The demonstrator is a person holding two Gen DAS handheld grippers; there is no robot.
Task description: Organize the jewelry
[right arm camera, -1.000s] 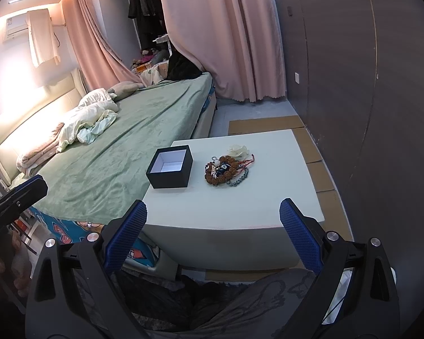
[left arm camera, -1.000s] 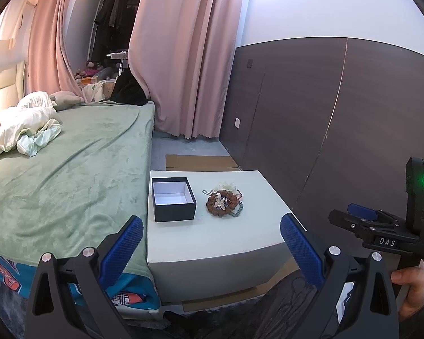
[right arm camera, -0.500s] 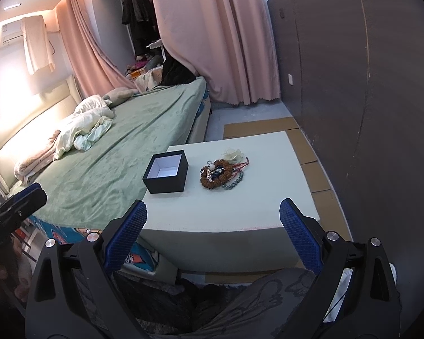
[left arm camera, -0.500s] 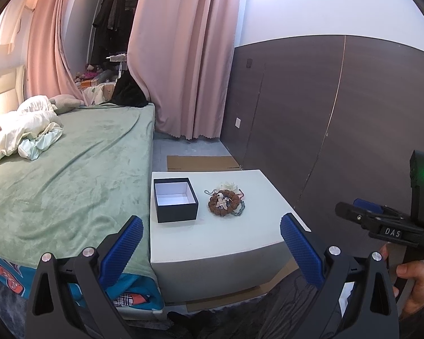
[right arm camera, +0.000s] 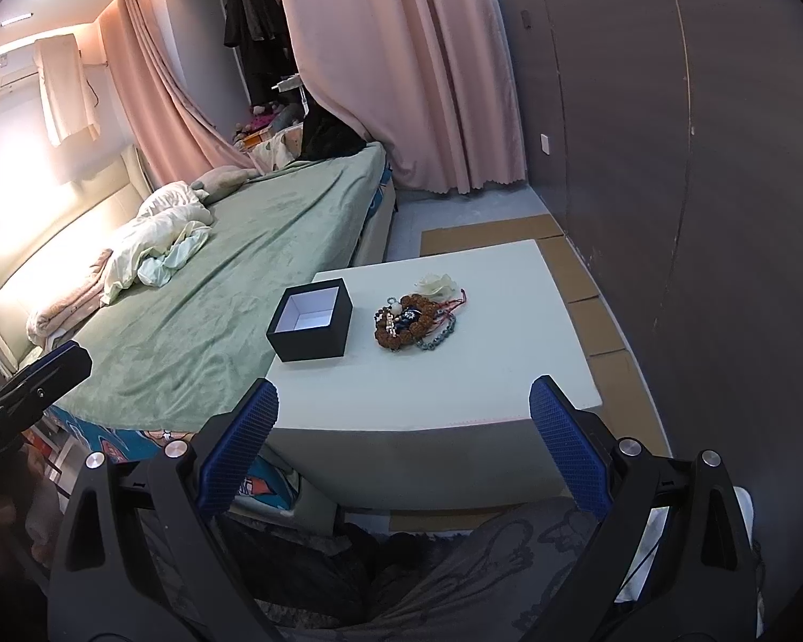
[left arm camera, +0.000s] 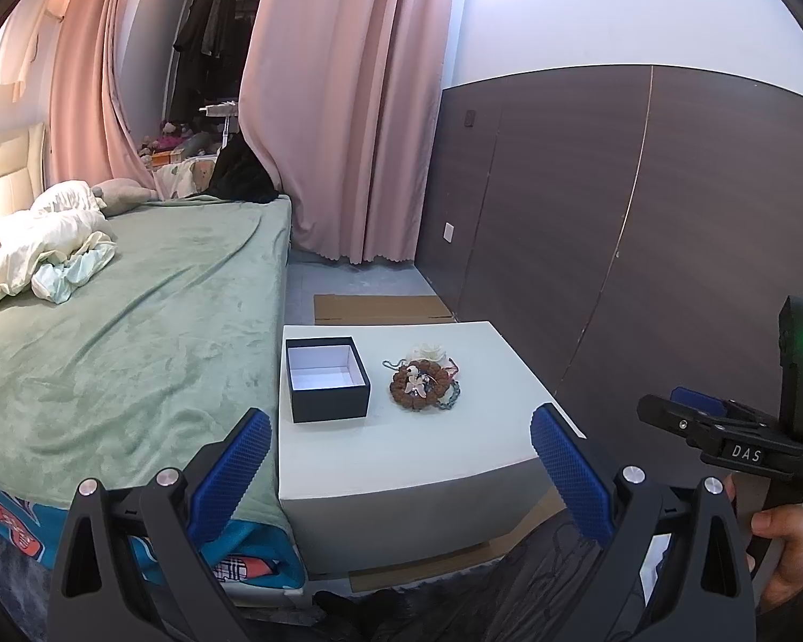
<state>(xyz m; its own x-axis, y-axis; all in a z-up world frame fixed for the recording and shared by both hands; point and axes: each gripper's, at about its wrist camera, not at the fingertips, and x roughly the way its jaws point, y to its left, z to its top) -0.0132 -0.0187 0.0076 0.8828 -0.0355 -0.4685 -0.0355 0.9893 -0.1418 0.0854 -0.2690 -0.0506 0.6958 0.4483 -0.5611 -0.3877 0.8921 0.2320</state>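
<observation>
- Both tongs are hanging released, short of the table: the left gripper is spreading its blue-padded fingers wide with nothing between them, and the right gripper is doing the same.
- From the left wrist view, the right gripper's black body is showing at the right edge, with a green light glowing on it and the person's right hand wrapping its handle.
- Beyond the fingertips, a white table is standing beside the bed.
- On it, an open black box with a white lining is sitting upright near the bed-side edge, holding nothing that can be seen.
- Just to the right of the box, apart from it, a jewelry pile is lying in a heap: a brown beaded bracelet is ringing small pale charms, a teal bead string is trailing out on the far side, and a white flower piece is resting at the back, touching the heap.
- A green bed is stretching off to the left with crumpled bedding at its head.
- Pink curtains are hanging behind, and dark wall panels are lining the right.
</observation>
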